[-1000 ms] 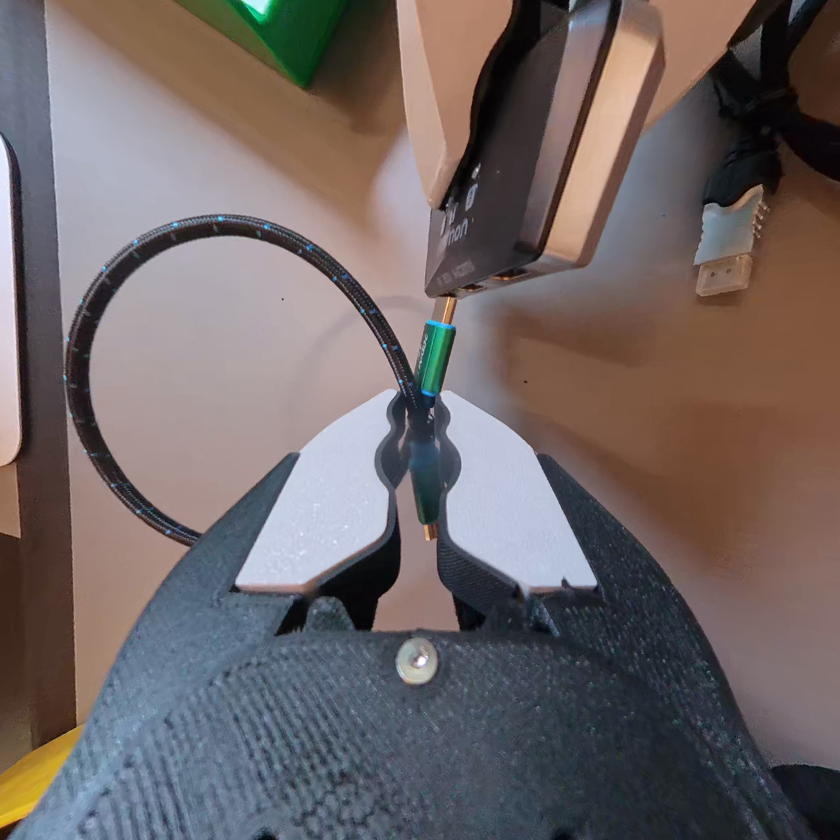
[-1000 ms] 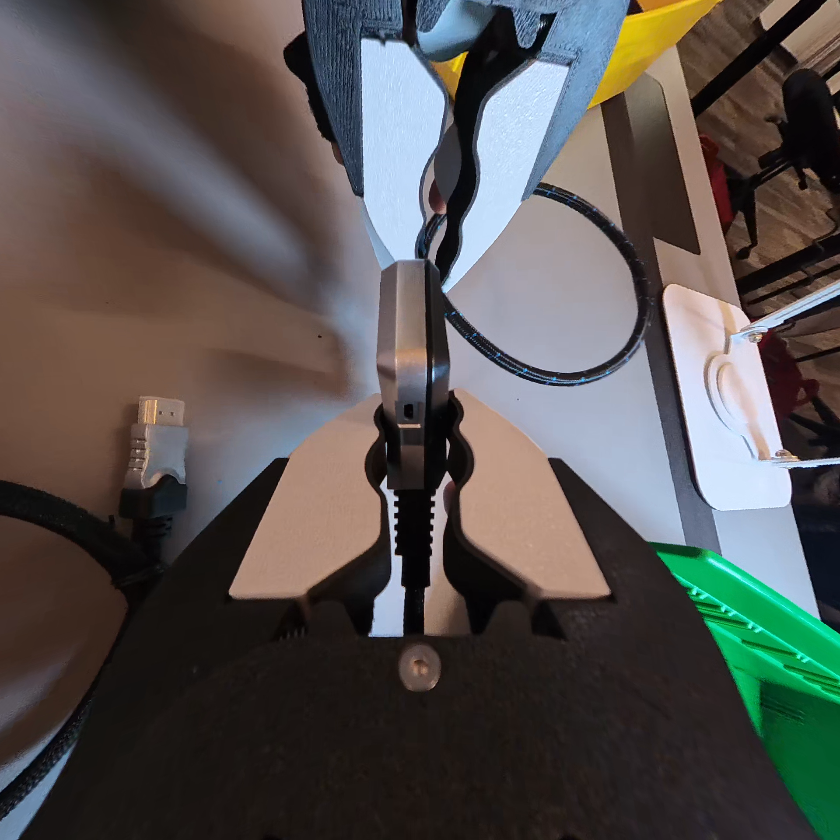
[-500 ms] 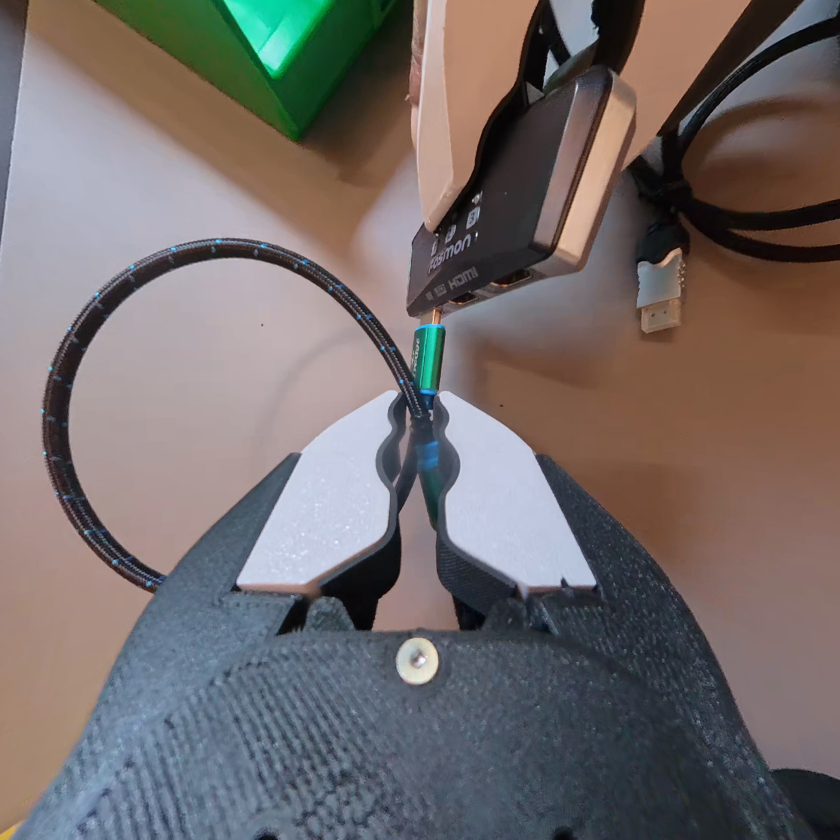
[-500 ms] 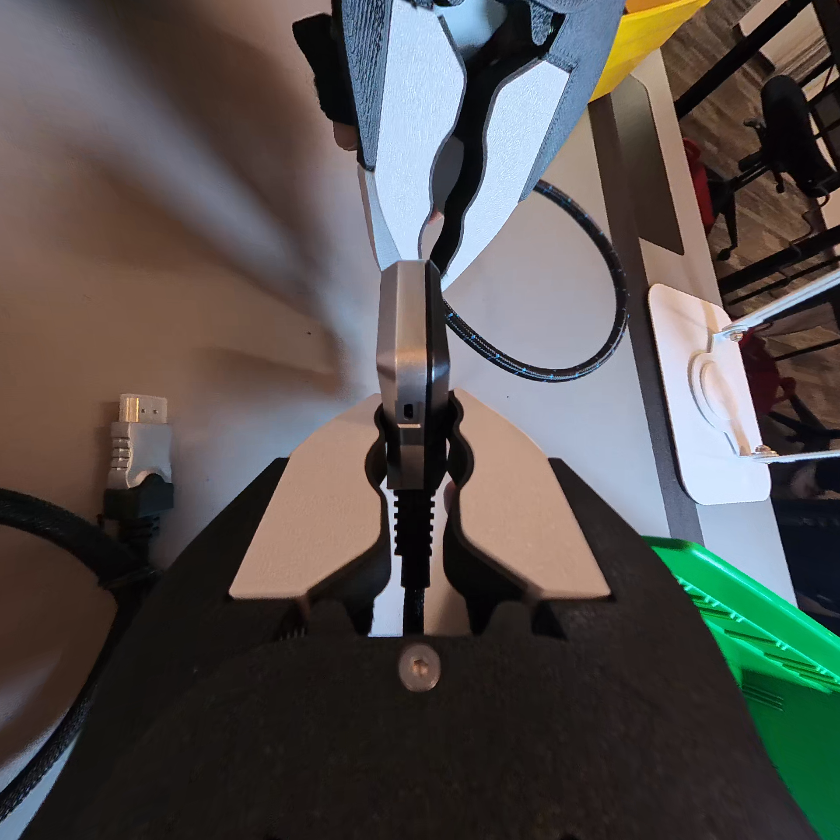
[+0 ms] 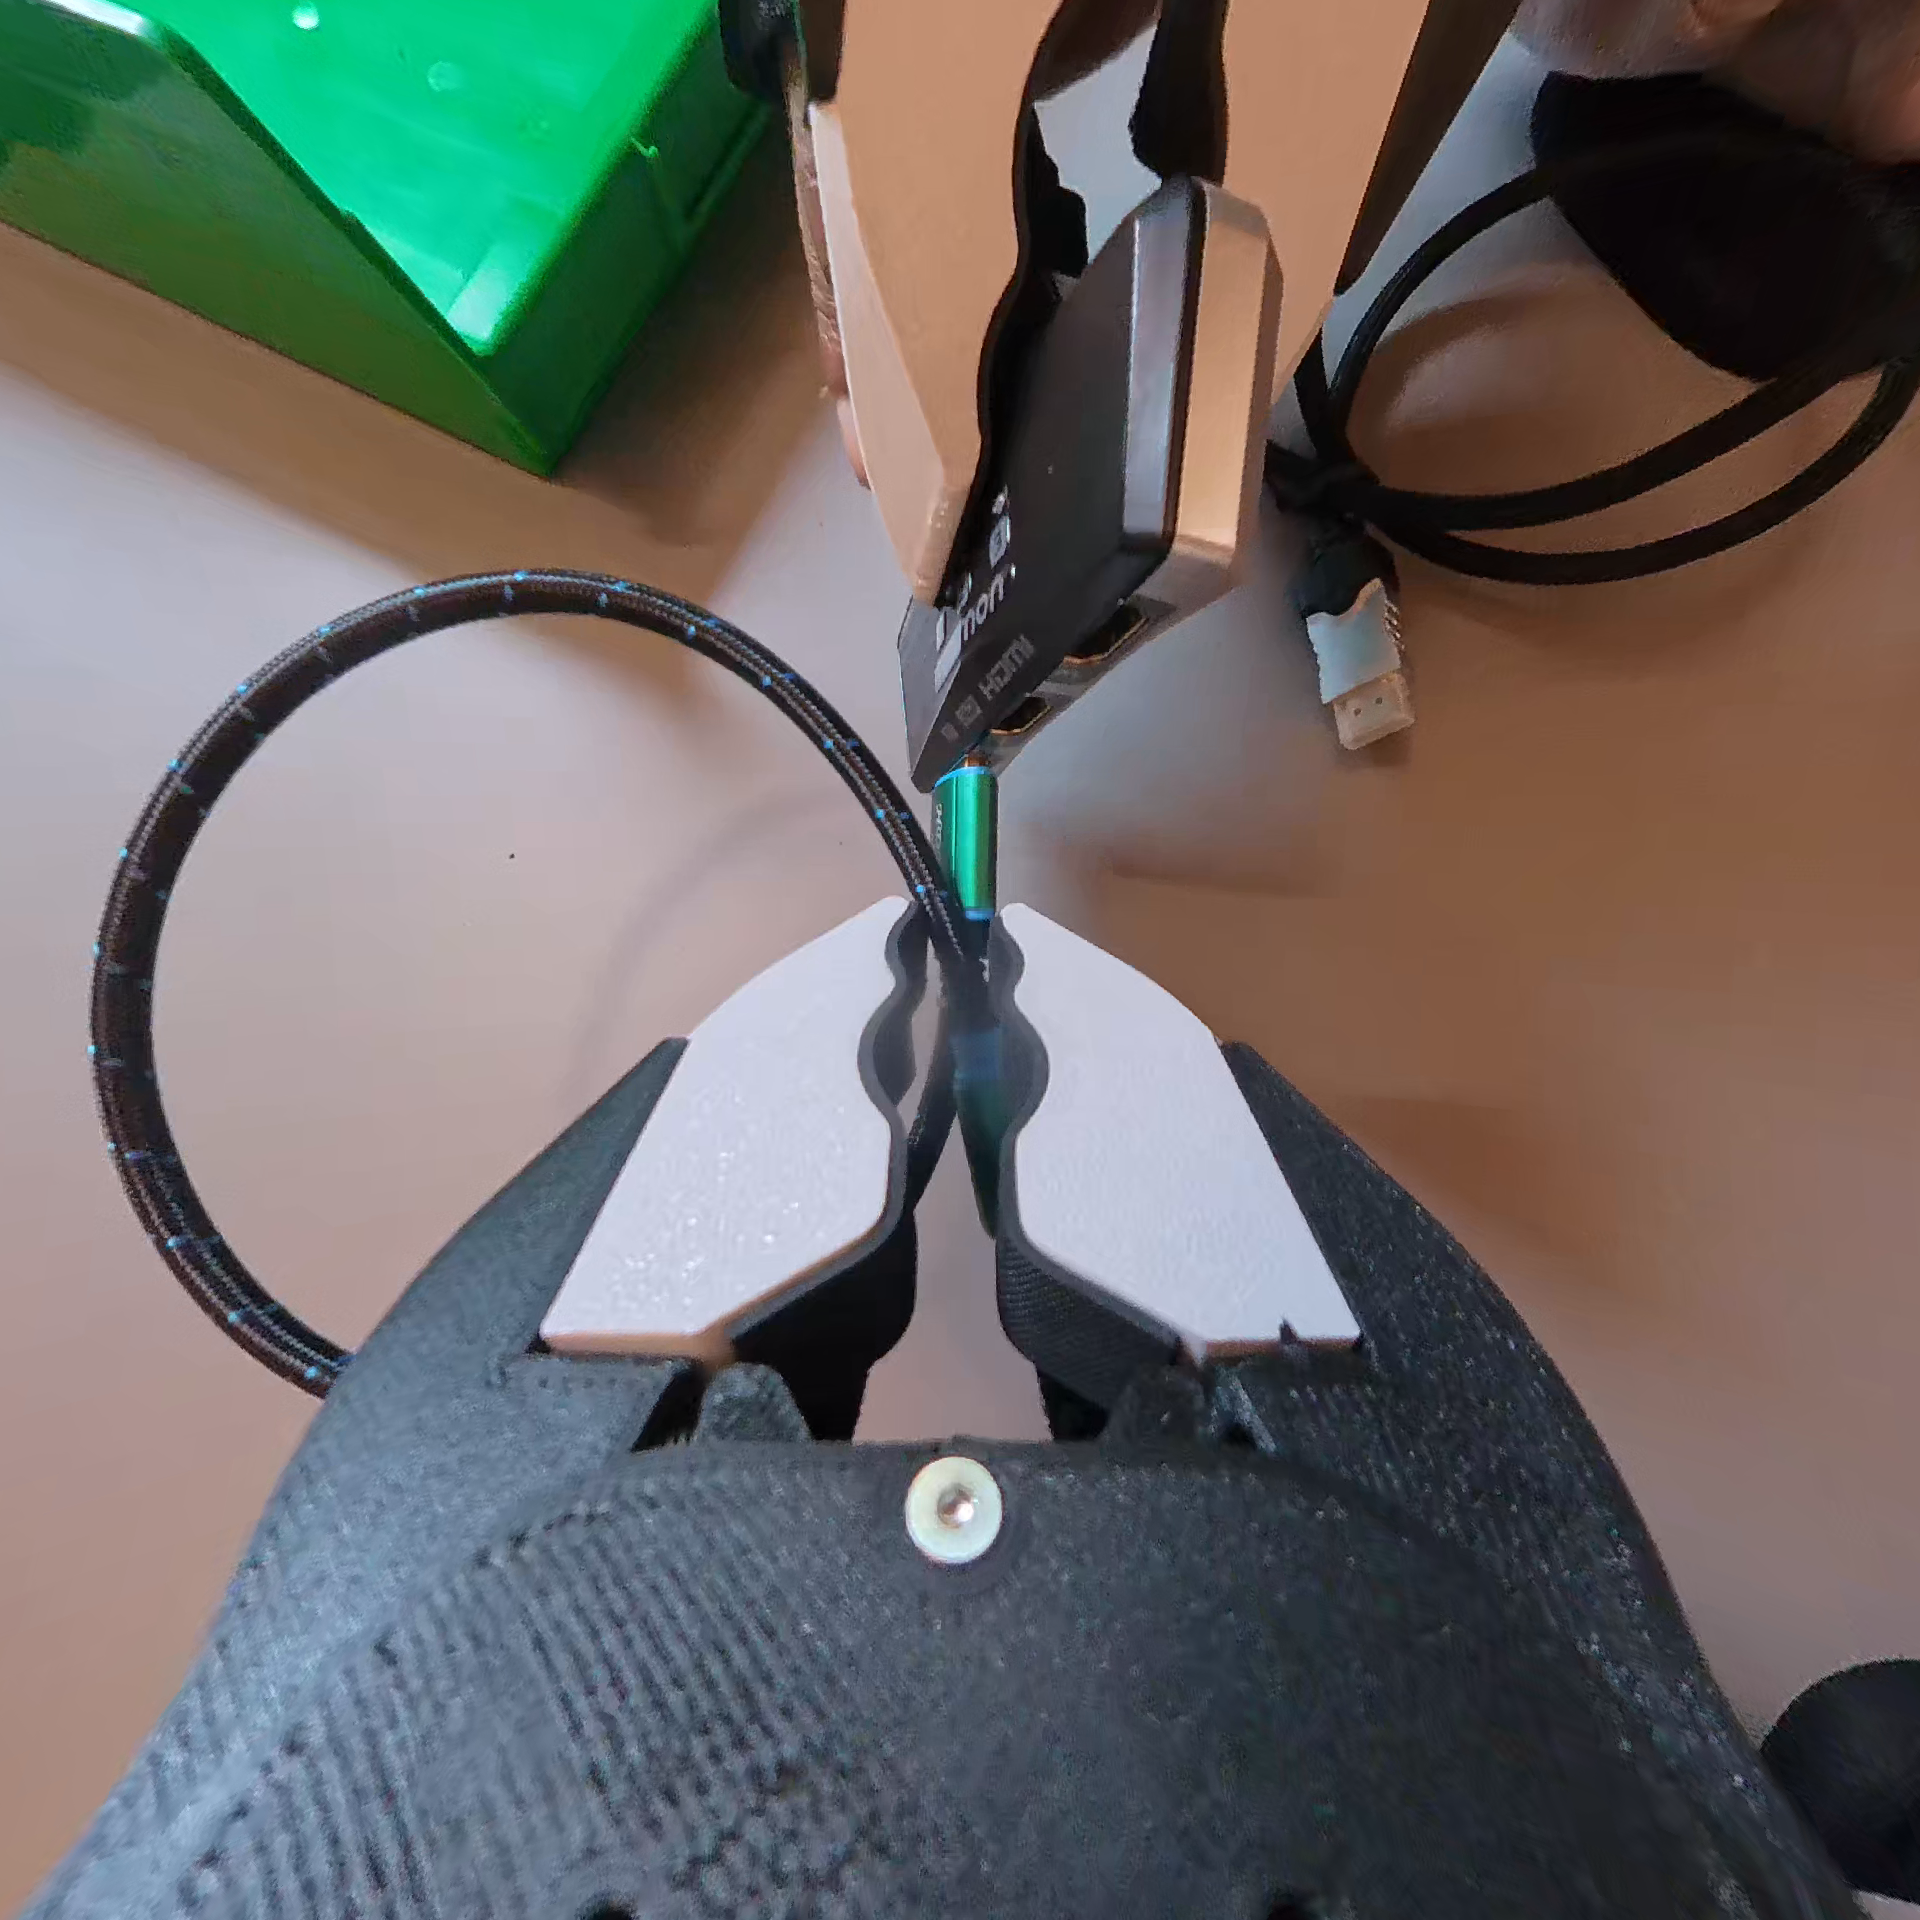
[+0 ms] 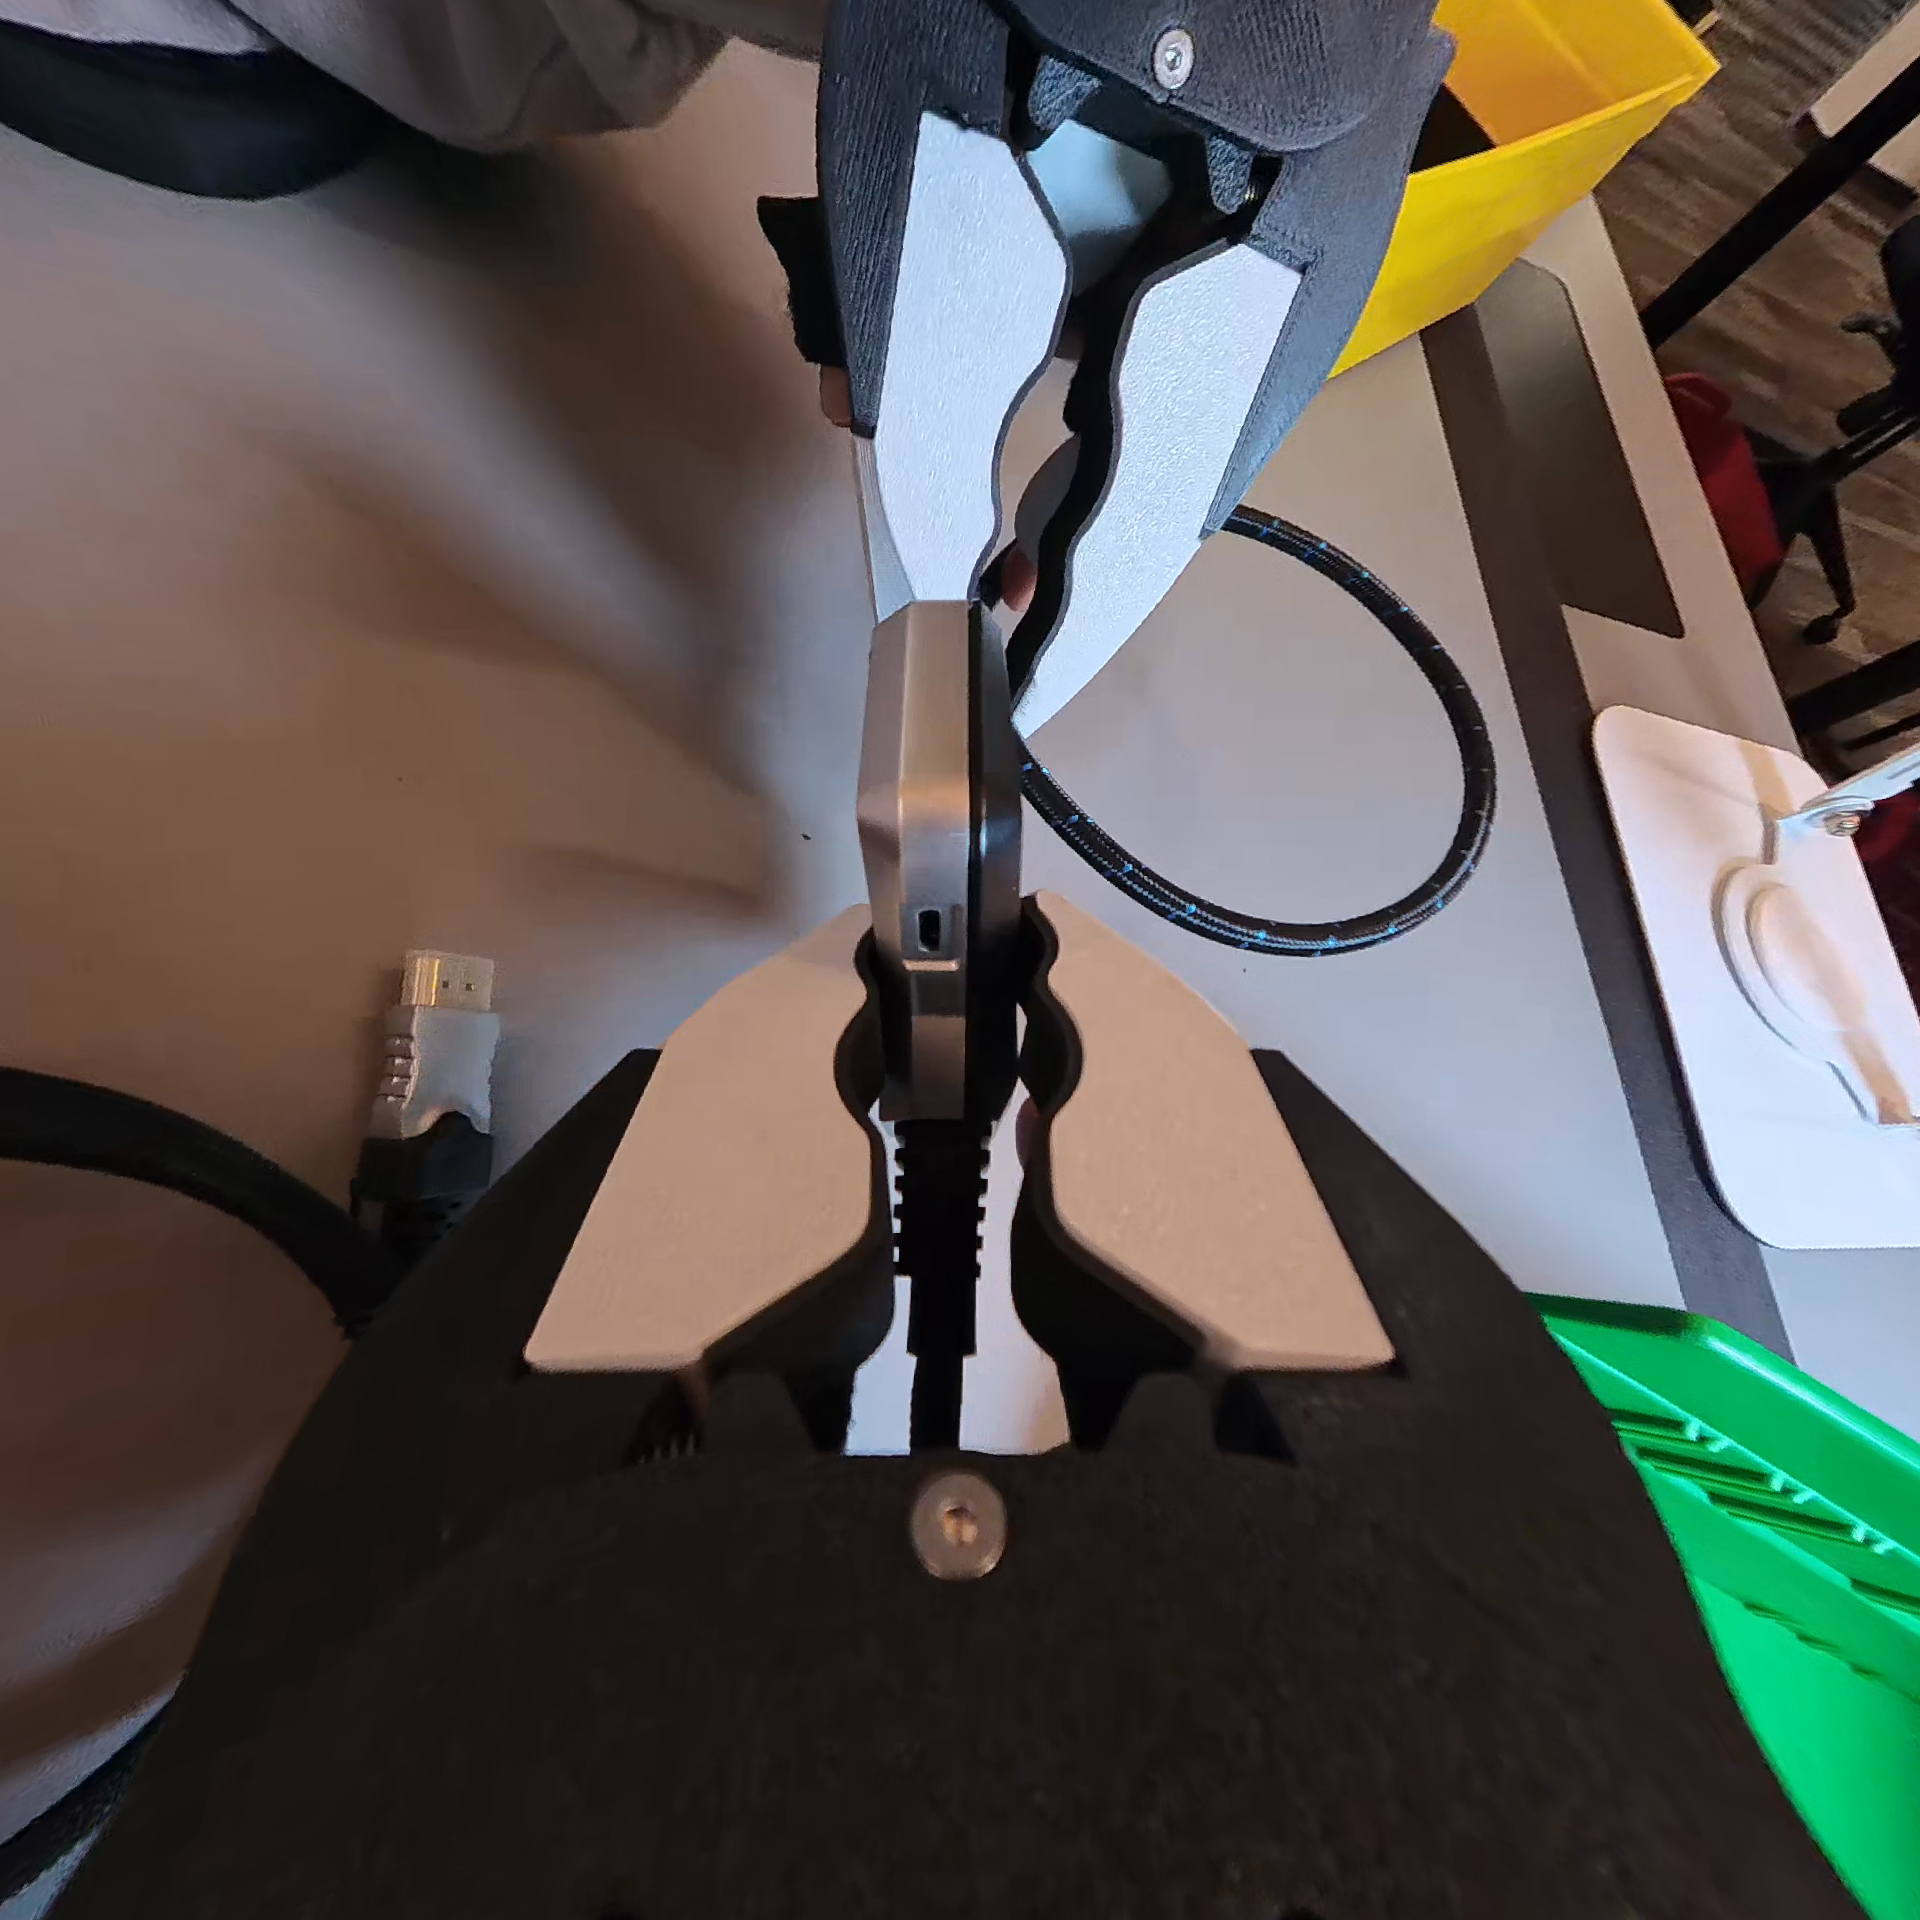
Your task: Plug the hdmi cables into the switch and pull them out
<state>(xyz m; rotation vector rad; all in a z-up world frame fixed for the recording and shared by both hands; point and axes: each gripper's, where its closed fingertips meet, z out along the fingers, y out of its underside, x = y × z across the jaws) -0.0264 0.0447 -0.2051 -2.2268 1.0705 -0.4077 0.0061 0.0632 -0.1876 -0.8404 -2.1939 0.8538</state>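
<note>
Key relation: the green plug (image 5: 964,844) points up-frame from the left claw (image 5: 961,920), its long axis aimed at the lowest port on the switch (image 5: 1081,478); its metal tip meets that port's mouth, and whether it is seated I cannot tell
Left claw: pressed together on the braided cable (image 5: 312,748) just behind the plug
Right claw (image 6: 945,925): pinching the switch edge-on, its moulded lead running back between the fingers
Nearer arm: the left, since the plug touches the port; I judge a straight push along the plug's axis is what comes next
Switch: flat slab, matte black face, brushed metal rim, centre-top of the left wrist view
Cable: black weave with blue flecks, looping left over the bench (image 5: 1558,1039)
Spare plug (image 5: 1356,665): grey moulded shell, lying right of the switch
Green bin (image 5: 343,187): glossy plastic, upper left
</note>
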